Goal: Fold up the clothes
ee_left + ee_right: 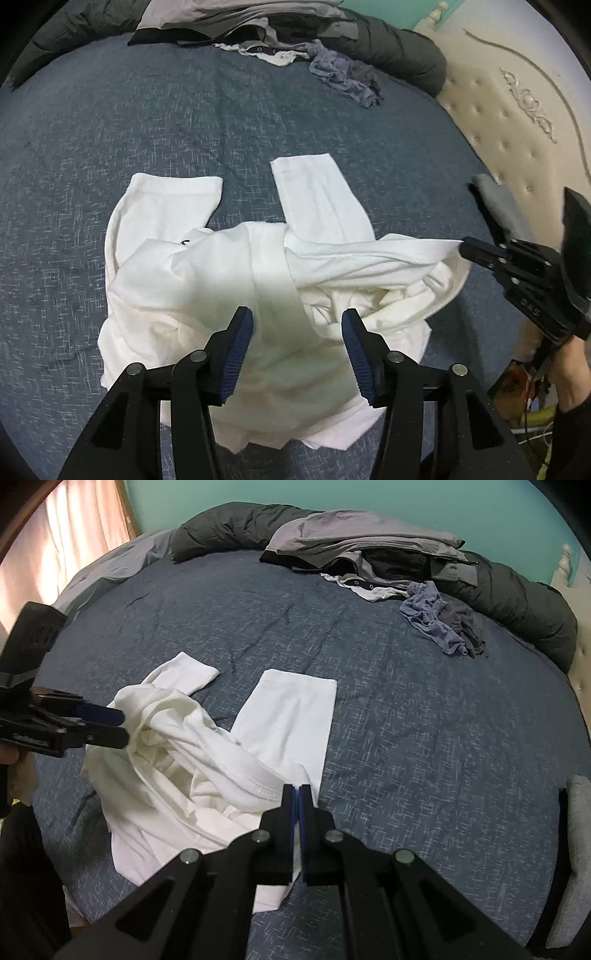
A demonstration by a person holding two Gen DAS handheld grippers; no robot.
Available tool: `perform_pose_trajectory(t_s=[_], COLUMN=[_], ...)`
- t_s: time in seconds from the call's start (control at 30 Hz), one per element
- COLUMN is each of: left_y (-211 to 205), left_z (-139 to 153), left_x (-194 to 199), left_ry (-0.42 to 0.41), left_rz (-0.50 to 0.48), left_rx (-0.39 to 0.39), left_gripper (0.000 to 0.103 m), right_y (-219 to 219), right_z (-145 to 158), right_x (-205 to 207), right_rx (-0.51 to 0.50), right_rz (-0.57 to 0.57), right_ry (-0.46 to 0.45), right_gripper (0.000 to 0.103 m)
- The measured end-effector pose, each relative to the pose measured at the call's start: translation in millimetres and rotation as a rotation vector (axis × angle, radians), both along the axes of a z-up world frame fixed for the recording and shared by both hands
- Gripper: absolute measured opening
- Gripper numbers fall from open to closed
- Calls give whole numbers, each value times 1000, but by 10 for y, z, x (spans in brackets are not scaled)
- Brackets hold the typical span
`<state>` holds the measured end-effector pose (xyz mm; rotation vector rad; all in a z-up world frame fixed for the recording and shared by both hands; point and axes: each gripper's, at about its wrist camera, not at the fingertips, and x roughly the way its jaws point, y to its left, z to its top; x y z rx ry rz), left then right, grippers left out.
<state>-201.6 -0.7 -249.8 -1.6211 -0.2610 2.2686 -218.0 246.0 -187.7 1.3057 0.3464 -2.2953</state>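
One white shirt (207, 280) lay crumpled on the blue bedspread (110, 129), sleeves splayed; right gripper (298, 794) pinched its stitched hem, left gripper (297, 325) spread above it.

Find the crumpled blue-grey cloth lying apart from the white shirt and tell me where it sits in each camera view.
Left wrist view: the crumpled blue-grey cloth lies upper centre-right, beside the dark padded duvet roll.
Right wrist view: the cloth lies upper right, against the same roll.
Shared landmark: the small white garment with snap buttons, just left of the cloth in both views.
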Motion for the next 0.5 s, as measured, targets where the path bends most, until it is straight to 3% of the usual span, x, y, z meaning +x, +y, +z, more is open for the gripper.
perform_pose_trajectory(t_s=[0.1,0.13,0.17,0.3,0.5], left_y=[85,98,100,69,-120], left_z=[-59,-68,-70,-31,219], left_x=[-11,-6,-1,21,29], left_ry=[-3,1,5,29,82], left_rz=[-33,-43,-49,-69,-41], left_rx=[-51,-63,-75,-108,-99], left_gripper=[54,48,30,6,3], right_y=[-7,-4,2,31,49], right_z=[-1,-1,-1,-14,14], right_x=[16,19,21,22,61], right_rx=[3,4,3,-2,-17], right_rz=[6,7,6,-5,-11], right_ry=[4,5,6,6,8], right_gripper=[2,2,2,2,2])
